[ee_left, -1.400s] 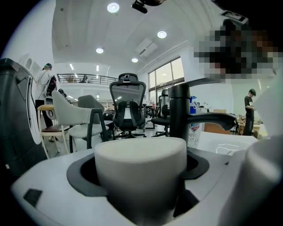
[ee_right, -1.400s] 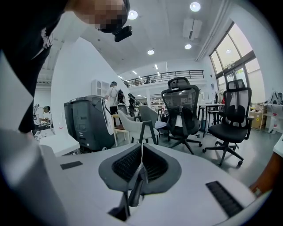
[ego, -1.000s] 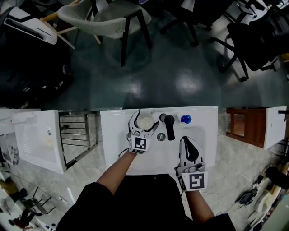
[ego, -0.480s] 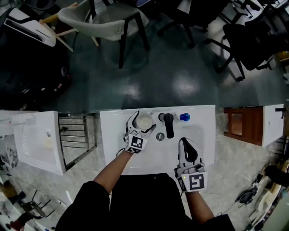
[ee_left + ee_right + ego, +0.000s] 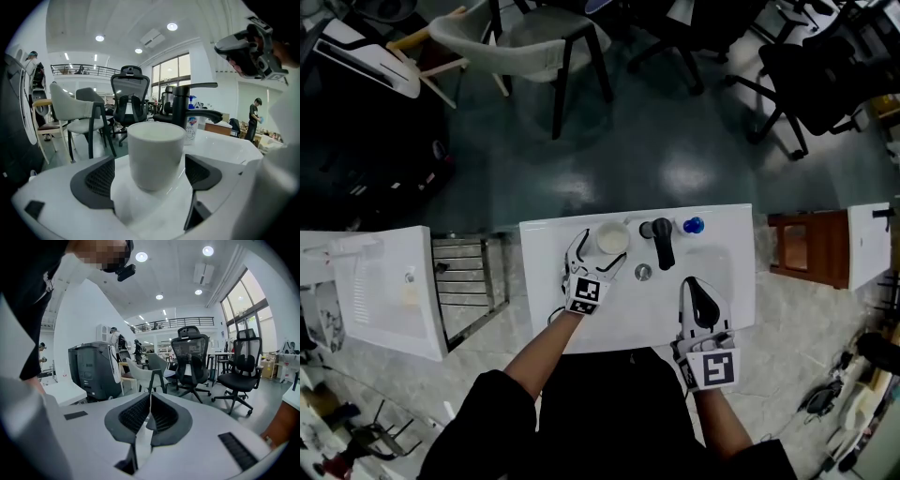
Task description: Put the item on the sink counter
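Note:
A white cup (image 5: pixel 611 240) (image 5: pixel 155 152) stands upright on the white sink counter (image 5: pixel 546 246), just left of the black faucet (image 5: pixel 659 239) (image 5: pixel 187 110). My left gripper (image 5: pixel 602 255) (image 5: pixel 147 177) is open. Its two dark pads sit on either side of the cup's base with a gap on each side, not touching it. My right gripper (image 5: pixel 701 294) (image 5: pixel 150 414) is shut with nothing between its pads. It hovers over the front right part of the basin, near the person's body.
A blue-capped bottle (image 5: pixel 693 226) stands right of the faucet, and the round drain (image 5: pixel 643 273) lies in the basin. A wire rack (image 5: pixel 467 279) and a white unit (image 5: pixel 389 291) are left of the counter, a brown stool (image 5: pixel 806 246) right. Chairs (image 5: pixel 520 37) stand beyond.
My left gripper has drawn back a little from the cup, which stays standing on the counter. The right gripper stays shut in about the same place.

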`<action>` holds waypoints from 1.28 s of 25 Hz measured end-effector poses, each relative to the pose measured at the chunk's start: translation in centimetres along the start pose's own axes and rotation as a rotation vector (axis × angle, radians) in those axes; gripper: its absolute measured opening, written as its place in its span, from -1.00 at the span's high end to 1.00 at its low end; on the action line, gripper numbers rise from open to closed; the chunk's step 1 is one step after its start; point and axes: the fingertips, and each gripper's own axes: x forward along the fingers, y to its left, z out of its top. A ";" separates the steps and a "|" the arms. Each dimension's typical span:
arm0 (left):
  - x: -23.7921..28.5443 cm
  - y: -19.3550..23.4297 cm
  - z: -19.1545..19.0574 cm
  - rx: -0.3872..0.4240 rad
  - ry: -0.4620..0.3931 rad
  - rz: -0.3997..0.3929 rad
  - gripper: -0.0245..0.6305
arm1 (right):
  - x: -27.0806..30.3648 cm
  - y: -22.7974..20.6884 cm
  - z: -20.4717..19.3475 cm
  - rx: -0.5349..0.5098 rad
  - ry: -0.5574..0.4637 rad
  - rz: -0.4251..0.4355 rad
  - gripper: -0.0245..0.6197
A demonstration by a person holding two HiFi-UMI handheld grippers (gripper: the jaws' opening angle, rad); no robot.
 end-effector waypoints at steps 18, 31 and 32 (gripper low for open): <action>-14.0 -0.5 3.0 -0.140 -0.072 -0.033 -0.47 | -4.8 8.5 0.6 0.000 -0.045 -0.023 0.82; -28.6 -3.3 7.3 -0.219 -0.191 -0.115 -0.45 | -9.8 17.2 0.5 -0.032 -0.044 -0.054 0.82; -29.5 -3.5 7.5 -0.217 -0.192 -0.119 -0.43 | -10.4 17.8 0.6 -0.035 -0.038 -0.070 0.82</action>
